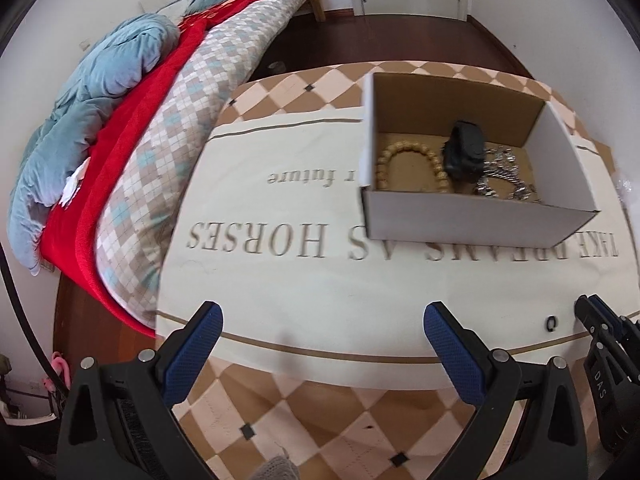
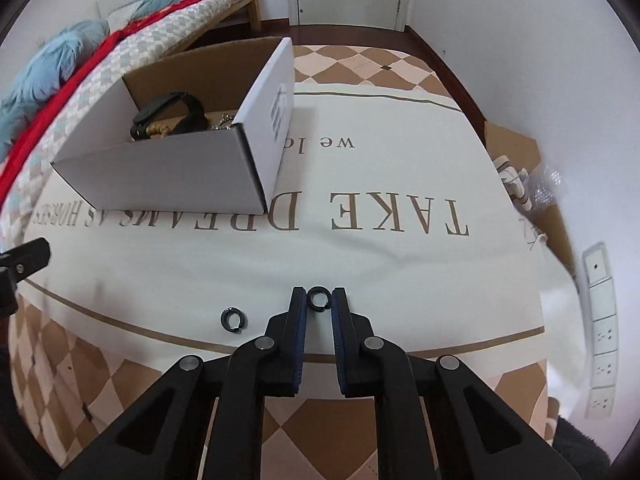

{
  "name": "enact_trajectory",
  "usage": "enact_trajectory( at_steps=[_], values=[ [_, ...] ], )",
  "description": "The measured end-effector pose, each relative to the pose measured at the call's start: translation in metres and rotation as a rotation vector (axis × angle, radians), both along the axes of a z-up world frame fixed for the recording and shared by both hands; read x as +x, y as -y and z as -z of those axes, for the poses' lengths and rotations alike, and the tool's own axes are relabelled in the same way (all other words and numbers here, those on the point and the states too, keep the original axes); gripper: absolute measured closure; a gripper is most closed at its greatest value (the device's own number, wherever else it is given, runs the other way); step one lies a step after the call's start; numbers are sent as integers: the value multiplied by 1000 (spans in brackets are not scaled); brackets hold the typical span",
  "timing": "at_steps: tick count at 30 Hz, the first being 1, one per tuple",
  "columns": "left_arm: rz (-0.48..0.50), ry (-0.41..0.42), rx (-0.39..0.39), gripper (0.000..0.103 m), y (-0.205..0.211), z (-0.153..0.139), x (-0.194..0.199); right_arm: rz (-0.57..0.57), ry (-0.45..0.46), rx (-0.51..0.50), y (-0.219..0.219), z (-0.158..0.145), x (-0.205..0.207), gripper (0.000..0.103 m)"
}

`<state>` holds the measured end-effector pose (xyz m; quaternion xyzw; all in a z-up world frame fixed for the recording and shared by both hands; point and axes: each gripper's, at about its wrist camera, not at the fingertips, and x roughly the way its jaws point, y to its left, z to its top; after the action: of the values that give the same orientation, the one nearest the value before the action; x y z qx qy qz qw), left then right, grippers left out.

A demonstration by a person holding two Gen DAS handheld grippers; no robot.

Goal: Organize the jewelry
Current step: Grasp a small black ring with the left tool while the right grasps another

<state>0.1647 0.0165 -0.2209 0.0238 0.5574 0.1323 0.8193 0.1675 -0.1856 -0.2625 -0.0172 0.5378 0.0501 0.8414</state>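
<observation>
Pinching a small black ring at my right claw's very fingertips, I feared it slipping before reaching the box; my left claw hung open.

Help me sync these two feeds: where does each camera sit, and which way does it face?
Left wrist: on the left gripper, open, facing across the printed cloth toward the cardboard box; right gripper at its right edge.
Right wrist: on the right gripper, facing the same way, fingers around a black ring.
Shared: box, cloth, second black ring.
</observation>
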Motion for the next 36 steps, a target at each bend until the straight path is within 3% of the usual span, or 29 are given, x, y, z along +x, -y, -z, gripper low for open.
enact_trajectory(
  at_steps=[9, 12, 13, 15, 17, 22, 24, 26, 27, 36],
  values=[
    [172, -52, -226, 1, 80, 16, 11, 150, 34, 53, 63, -29, -6, 90],
    [209, -97, -275, 12, 106, 29, 14, 182, 36, 59, 77, -31, -7, 90],
    [212, -103, -276, 19, 110, 32, 15, 193, 37, 61, 81, -32, -7, 90],
    [222, -116, -268, 22, 119, 40, 17, 208, 39, 66, 87, -33, -10, 90],
    [234, -120, -250, 37, 126, 44, 17, 221, 40, 74, 93, -33, -11, 90],
    [247, -110, -223, 46, 135, 46, 22, 246, 27, 90, 105, -28, -15, 90],
    [258, -99, -200, 62, 137, 44, 22, 266, 21, 104, 111, -25, -15, 90],
    [270, -91, -199, 89, 137, 42, 23, 280, 24, 110, 115, -25, -16, 90],
    [269, -93, -203, 93, 138, 42, 23, 283, 27, 112, 116, -26, -16, 90],
    [275, -69, -205, 93, 140, 42, 14, 269, 67, 129, 111, -43, -16, 90]
  ],
)
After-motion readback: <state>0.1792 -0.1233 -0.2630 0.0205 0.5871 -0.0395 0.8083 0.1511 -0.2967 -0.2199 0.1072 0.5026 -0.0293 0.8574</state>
